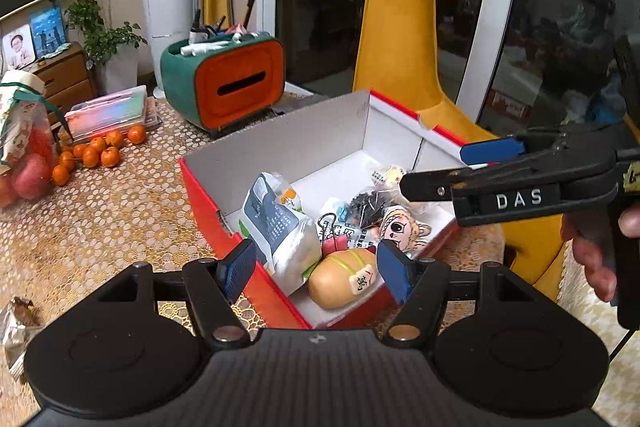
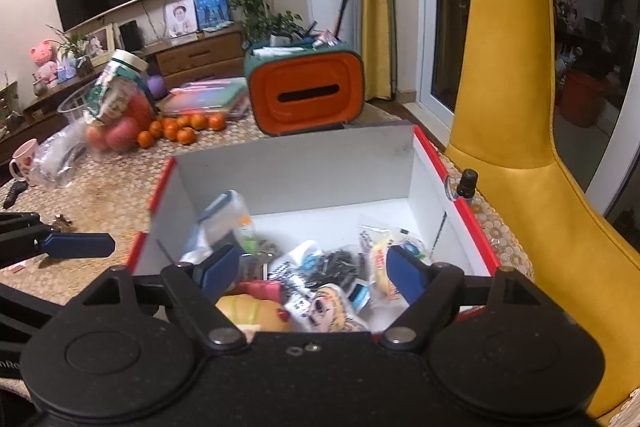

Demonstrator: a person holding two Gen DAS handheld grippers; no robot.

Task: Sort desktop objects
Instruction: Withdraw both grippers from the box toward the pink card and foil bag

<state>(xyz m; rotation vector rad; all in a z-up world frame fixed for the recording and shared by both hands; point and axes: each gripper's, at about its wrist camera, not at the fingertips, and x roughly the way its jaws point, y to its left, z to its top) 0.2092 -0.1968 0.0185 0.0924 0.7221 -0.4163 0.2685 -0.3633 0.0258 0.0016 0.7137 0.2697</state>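
Observation:
A red-and-white cardboard box (image 1: 208, 195) (image 2: 300, 171) stands on the lace-covered table. It holds a bun-shaped toy (image 1: 340, 279) (image 2: 252, 311), a soft printed pouch (image 1: 276, 227) (image 2: 224, 223), a bag of black clips (image 1: 368, 205) (image 2: 340, 263) and a cartoon-face toy (image 1: 400, 227) (image 2: 332, 307). My left gripper (image 1: 316, 271) hovers over the box's near corner, open and empty. Only one blue pad of the left gripper (image 2: 80, 244) shows in the right wrist view. My right gripper (image 2: 314, 269) (image 1: 432, 169) hangs open above the box's right side, holding nothing.
An orange-and-green desk organiser (image 1: 236, 83) (image 2: 308, 95) stands behind the box. Tangerines (image 1: 100, 153) (image 2: 180, 129), a bag of apples (image 2: 116, 115) and a plastic case (image 1: 108, 111) lie at the left. A small dark bottle (image 2: 468, 183) stands by the box's right wall, with a yellow chair (image 2: 508, 67) beyond.

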